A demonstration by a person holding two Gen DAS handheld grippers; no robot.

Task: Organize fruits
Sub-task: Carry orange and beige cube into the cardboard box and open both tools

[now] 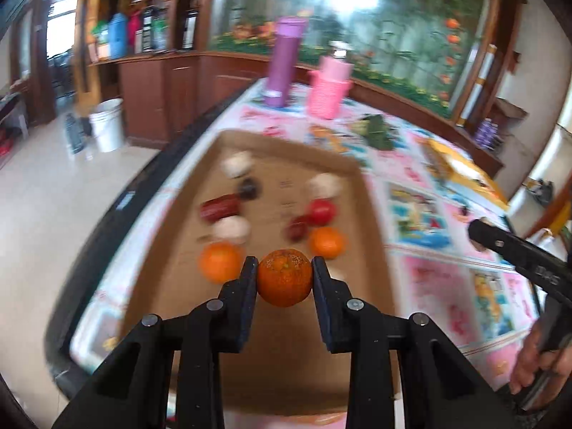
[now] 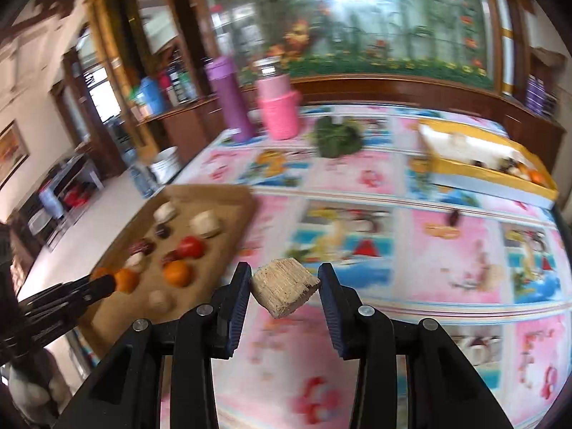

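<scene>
Surface (image 2: 357, 178): a long top under a pink cartoon-print cloth, blurred in both views. On it, far end: a purple flask (image 2: 232, 100), a pink jug (image 2: 279, 111) just beside it, a clump of green leaves (image 2: 336, 137). Right side: a yellow-rimmed box (image 2: 482, 175) holding a few items too blurred for me to name. Left edge: a brown cardboard sheet (image 1: 279, 168) carrying pale chunks, dark red pieces, a red round fruit (image 1: 321, 211) and two loose oranges (image 1: 327, 242). Room: dark wooden cabinets and shelving, a garden mural on the back wall, a pale tiled floor with a white bucket (image 1: 106, 125). My left tool (image 1: 285, 264): pinching an orange (image 1: 284, 277) from both sides, held in the air above the near part of the cardboard; the fruit is round, no long axis to report. My right tool (image 2: 285, 279): gripping a pale, fibrous chunk (image 2: 284, 289) above the cloth just right of the cardboard; its long axis runs across from pad to pad, tilted, the cut end facing down toward the camera.
</scene>
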